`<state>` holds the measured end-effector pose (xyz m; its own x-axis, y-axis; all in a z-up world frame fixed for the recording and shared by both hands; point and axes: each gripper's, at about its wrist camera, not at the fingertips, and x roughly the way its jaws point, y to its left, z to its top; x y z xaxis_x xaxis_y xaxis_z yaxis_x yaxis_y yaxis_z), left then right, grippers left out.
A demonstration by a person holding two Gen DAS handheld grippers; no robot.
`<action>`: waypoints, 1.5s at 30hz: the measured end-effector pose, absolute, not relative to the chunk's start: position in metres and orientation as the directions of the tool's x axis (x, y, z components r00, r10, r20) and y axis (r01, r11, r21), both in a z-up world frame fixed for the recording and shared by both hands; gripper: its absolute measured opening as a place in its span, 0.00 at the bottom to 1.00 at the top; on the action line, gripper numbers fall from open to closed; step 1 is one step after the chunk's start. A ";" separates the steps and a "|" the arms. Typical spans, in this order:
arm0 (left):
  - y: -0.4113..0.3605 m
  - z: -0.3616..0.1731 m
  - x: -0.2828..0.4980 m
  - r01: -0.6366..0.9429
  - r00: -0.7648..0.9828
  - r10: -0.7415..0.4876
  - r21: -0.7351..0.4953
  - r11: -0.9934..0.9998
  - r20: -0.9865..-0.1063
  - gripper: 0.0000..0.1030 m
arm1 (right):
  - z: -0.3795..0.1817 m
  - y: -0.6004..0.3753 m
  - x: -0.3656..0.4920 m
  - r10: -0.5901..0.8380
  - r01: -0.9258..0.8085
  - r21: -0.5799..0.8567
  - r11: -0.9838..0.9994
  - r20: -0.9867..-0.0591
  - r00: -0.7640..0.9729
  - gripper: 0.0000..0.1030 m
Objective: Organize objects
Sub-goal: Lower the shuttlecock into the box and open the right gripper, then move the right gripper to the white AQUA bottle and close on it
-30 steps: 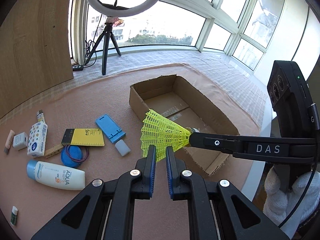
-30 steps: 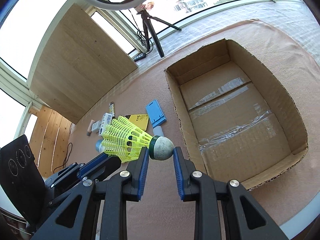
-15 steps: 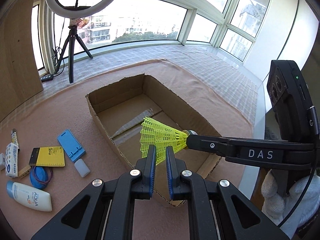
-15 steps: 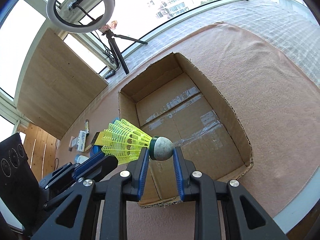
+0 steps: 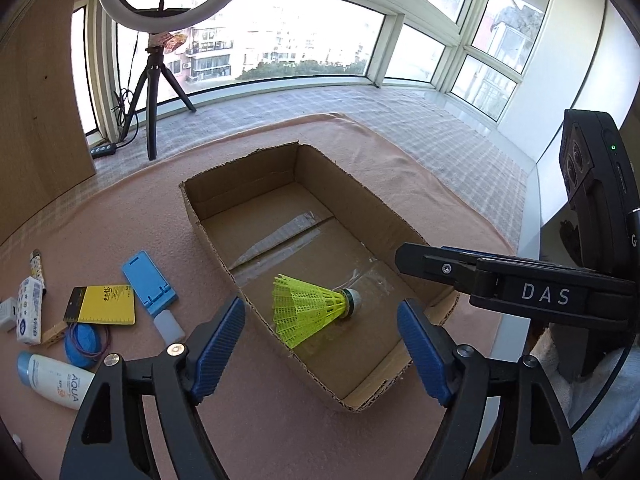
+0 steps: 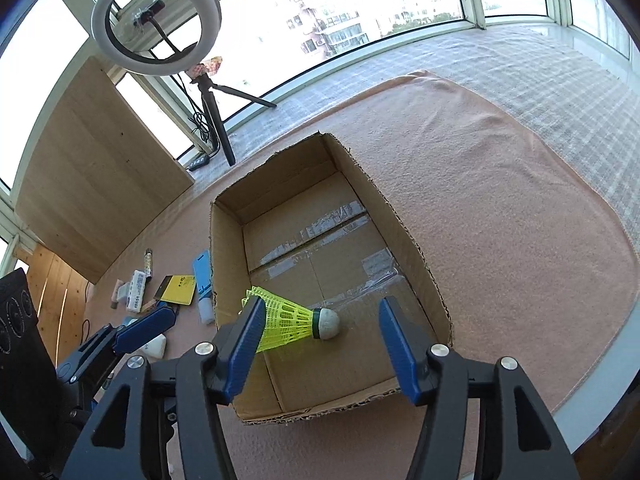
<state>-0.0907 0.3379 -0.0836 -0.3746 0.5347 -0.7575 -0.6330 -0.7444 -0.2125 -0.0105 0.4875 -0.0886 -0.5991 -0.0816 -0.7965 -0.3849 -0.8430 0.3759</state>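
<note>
Yellow plastic shuttlecock lying on its side on the floor of the open cardboard box, in the lower middle of both frames, cork head toward the right, skirt toward the left. Very light by the look of it, likely to roll or bounce at a small push. Mesh skirt thin and springy, probably easy to bend or crush if squeezed hard. Rounded grey-white cork head with dark band, firmer, so the better place to take hold; gentle pinch enough.

Left tongs spread wide and opening further, nothing pressed between the blue pads, shuttlecock seen below and beyond them. Right tongs also opening, pads apart and clear of the cork head, no grip on anything.

Still outside the box, at the left of the frames on the pink tabletop: blue phone stand, yellow notepad, sunscreen tube, small white packs. Judged: 1 thing placed, several left.
</note>
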 end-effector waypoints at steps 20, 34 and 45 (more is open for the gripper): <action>0.221 -0.081 -0.080 -0.441 -0.502 0.337 -0.099 -0.892 -0.796 0.79 | -0.084 0.416 -0.038 -0.190 -0.222 0.382 -0.897 -0.787 -0.587 0.53; 0.123 -0.080 -0.074 -0.259 -0.553 0.228 -0.094 -0.961 -0.801 0.79 | -0.087 0.335 -0.072 -0.298 -0.048 0.378 -0.925 -0.794 -0.530 0.53; 0.050 -0.105 -0.060 -0.125 -0.524 0.165 -0.117 -0.985 -0.835 0.79 | -0.101 0.260 -0.106 -0.387 0.132 0.366 -0.921 -0.818 -0.427 0.53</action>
